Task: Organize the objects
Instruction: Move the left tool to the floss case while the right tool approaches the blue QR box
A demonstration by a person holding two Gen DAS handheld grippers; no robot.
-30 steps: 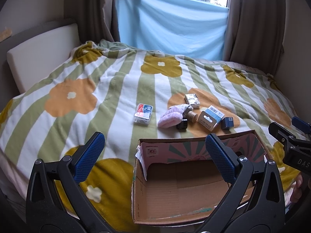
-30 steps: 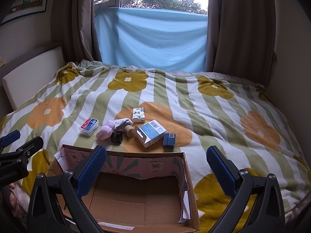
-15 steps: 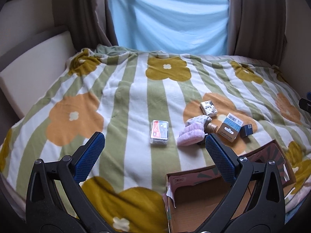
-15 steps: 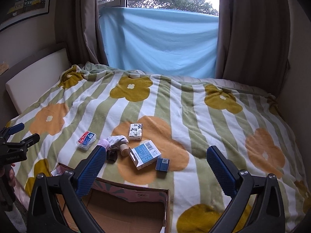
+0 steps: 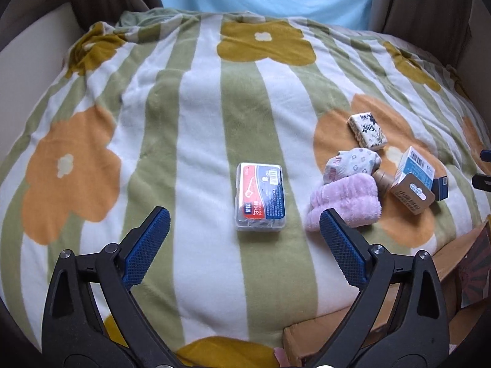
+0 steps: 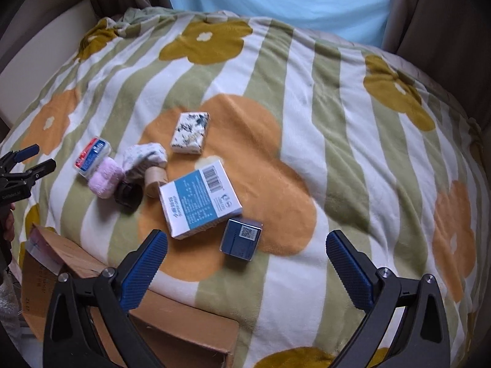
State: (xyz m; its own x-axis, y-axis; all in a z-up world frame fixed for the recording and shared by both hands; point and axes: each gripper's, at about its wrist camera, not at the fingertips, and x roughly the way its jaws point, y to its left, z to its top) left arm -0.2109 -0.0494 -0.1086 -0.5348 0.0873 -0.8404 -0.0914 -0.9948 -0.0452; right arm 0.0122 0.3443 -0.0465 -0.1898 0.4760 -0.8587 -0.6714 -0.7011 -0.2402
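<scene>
My left gripper (image 5: 242,236) is open and empty, just short of a clear floss-pick box (image 5: 260,196) with a red and blue label. Right of it lie a pink cloth (image 5: 346,201), a patterned sock (image 5: 353,164), a tissue pack (image 5: 366,130) and a white-and-blue carton (image 5: 414,181). My right gripper (image 6: 245,254) is open and empty, just short of a small dark blue box (image 6: 242,237) and the carton (image 6: 199,197). The tissue pack (image 6: 191,132), sock (image 6: 145,156), pink cloth (image 6: 106,181), a black object (image 6: 127,196) and the floss-pick box (image 6: 92,155) lie beyond.
An open cardboard box (image 6: 172,319) sits at the near edge of the bed, also at the lower right of the left wrist view (image 5: 448,263). A flowered striped blanket (image 5: 196,98) covers the bed. A headboard stands at left; curtains and blue cloth behind.
Both grippers have moved forward and down over the bed past the cardboard box. The objects now look much nearer. Both stay open.
</scene>
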